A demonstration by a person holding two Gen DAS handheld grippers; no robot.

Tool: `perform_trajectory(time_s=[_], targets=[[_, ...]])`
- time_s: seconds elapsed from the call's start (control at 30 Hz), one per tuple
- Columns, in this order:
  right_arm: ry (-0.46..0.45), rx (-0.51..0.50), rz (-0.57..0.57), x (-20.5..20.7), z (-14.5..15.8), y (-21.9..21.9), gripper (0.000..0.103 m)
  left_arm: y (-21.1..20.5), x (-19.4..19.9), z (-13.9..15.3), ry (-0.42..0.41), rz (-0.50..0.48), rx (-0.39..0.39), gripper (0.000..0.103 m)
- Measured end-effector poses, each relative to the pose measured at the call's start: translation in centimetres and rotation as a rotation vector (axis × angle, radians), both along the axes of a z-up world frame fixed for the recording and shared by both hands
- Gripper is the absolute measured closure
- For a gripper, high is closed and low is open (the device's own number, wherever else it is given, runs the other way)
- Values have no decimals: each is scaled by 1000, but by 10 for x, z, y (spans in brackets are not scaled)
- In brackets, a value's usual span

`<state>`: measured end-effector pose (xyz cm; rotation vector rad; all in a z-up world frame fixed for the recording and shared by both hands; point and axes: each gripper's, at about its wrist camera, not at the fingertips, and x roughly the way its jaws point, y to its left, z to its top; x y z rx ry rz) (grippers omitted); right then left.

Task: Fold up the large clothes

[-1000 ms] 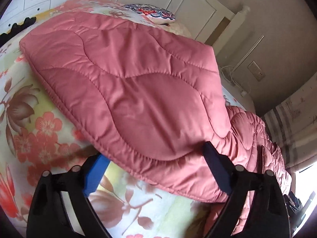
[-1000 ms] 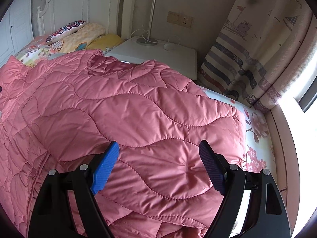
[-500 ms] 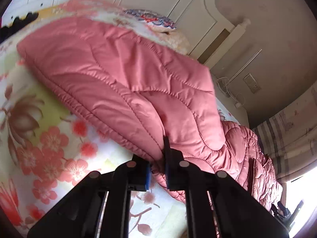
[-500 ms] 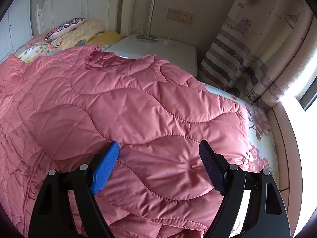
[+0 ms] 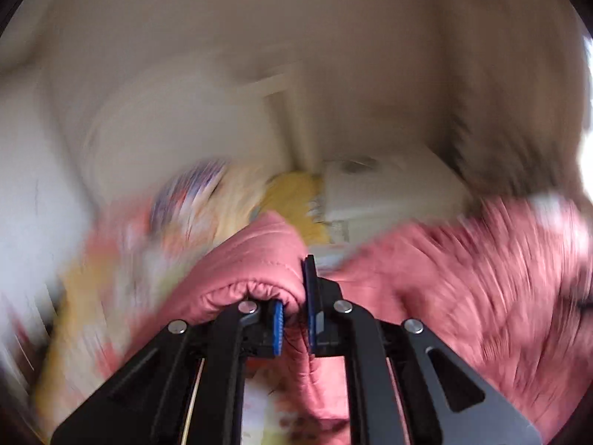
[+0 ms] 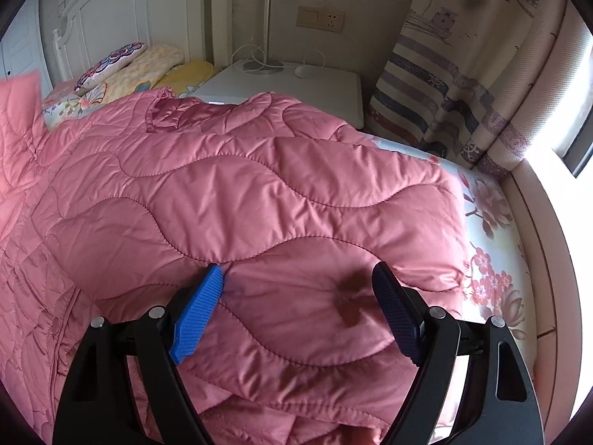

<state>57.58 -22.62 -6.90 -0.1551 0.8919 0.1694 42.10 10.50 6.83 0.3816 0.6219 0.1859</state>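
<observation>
Pink quilted comforter (image 6: 259, 200) rumpled, half-folded on bed.

home bedroom: white headboard (image 6: 111, 11), pillows (image 6: 148, 63), floral bedsheet (image 6: 493, 252), nightstand (image 6: 296, 89), curtain (image 6: 463, 74).

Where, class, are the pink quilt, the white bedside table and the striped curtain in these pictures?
pink quilt (image 6: 259, 200): right wrist view, middle of its top fold.
white bedside table (image 6: 315, 85): right wrist view, bare top surface.
striped curtain (image 6: 437, 85): right wrist view, its striped lower part.
</observation>
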Motion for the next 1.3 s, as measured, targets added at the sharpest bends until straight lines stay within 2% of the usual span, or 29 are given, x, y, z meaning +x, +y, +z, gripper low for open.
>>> perform_trajectory(time_s=[0.03,0.07,0.13,0.17,0.23,0.27,0.3,0.37,0.47,0.5,0.57,0.63,0.67,0.73,0.8,0.9,0.93,1.03,1.17,1.2,1.23,1.27,1.3], targets=[[-6,9,-15,-3,5,-7,24,-43,-1,-19,34,-94,126,94],[-12,16,-29,-7,9,-15,24,-70,-5,-36,56,-152,216,94],[-34,12,-62,-19,19,-34,24,-121,-22,-93,131,-285,414,94],[-40,5,-69,-22,22,-40,24,-136,-31,-121,181,-340,485,94],[-41,-13,-90,-28,27,-56,24,-155,-42,-158,240,-417,597,94],[-42,-13,-100,-29,30,-61,24,-163,-47,-170,238,-437,657,94],[-47,-6,-110,-32,35,-65,24,-168,-51,-177,220,-443,707,94],[-80,23,-101,-42,53,-67,24,-170,-55,-181,212,-439,752,94],[-123,21,-9,-61,90,-28,22,-173,-57,-194,216,-435,850,94],[-148,-6,42,-69,103,-3,20,-174,-54,-196,224,-423,863,94],[-253,-160,157,-95,129,63,17,-179,-50,-198,231,-401,869,94],[-364,-312,270,-118,140,122,17,-184,-51,-201,228,-371,876,94],[-403,-381,382,-133,142,160,17,-184,-51,-201,226,-359,877,94],[-414,-470,510,-147,139,209,17,-188,-51,-202,218,-344,884,94],[-423,-530,586,-156,132,244,17,-192,-60,-204,211,-326,881,94],[-402,-683,688,-165,100,299,17,-192,-61,-203,211,-314,856,94],[-393,-720,709,-167,90,309,17,-194,-61,-203,209,-312,851,94],[-436,-918,732,-168,54,342,17,-192,-63,-200,198,-308,842,94],[-587,-1107,625,-147,37,359,17,-194,-67,-198,191,-299,827,94],[-585,-1134,592,-136,36,359,18,-194,-66,-198,191,-297,816,94],[-548,-1119,550,-119,40,353,39,-194,-66,-198,189,-299,804,94],[-510,-1072,513,-106,47,346,52,-192,-69,-197,186,-304,791,94],[-465,-982,455,-89,60,331,66,-189,-70,-194,184,-306,782,93]])
